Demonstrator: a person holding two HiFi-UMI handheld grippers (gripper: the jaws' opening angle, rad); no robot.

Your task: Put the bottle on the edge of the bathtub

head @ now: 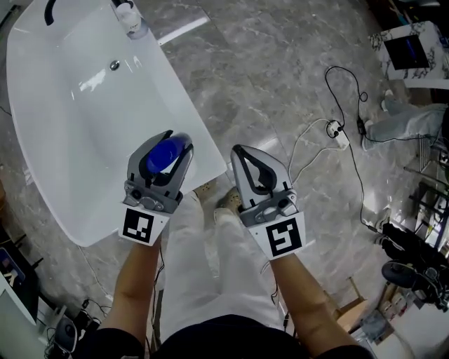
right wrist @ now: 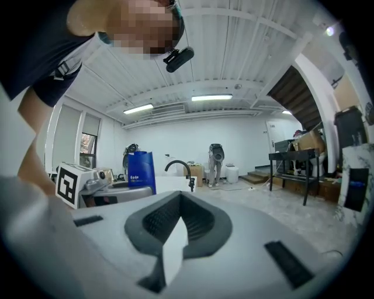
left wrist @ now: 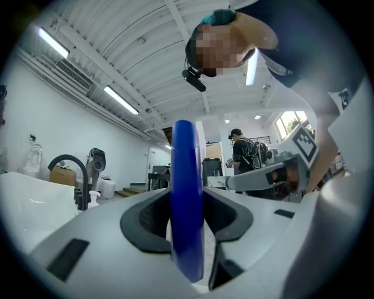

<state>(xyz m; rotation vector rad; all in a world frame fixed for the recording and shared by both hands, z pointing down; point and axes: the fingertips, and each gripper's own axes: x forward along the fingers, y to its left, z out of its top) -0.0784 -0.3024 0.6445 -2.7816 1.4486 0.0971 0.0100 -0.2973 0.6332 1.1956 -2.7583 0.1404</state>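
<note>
A white power strip (head: 337, 131) lies on the grey marbled floor (head: 266, 70); perhaps a monitor (head: 407, 50) beyond it.

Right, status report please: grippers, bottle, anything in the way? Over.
Left gripper shut on flat blue plastic bottle, over white bathtub rim. Right gripper shut, empty. White pump dispenser far along rim, out of the way.

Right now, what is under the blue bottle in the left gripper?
The white bathtub, near its rim, lies below the bottle. The left gripper, shut on it, hides the bottle's base, so any contact cannot be seen.
</note>
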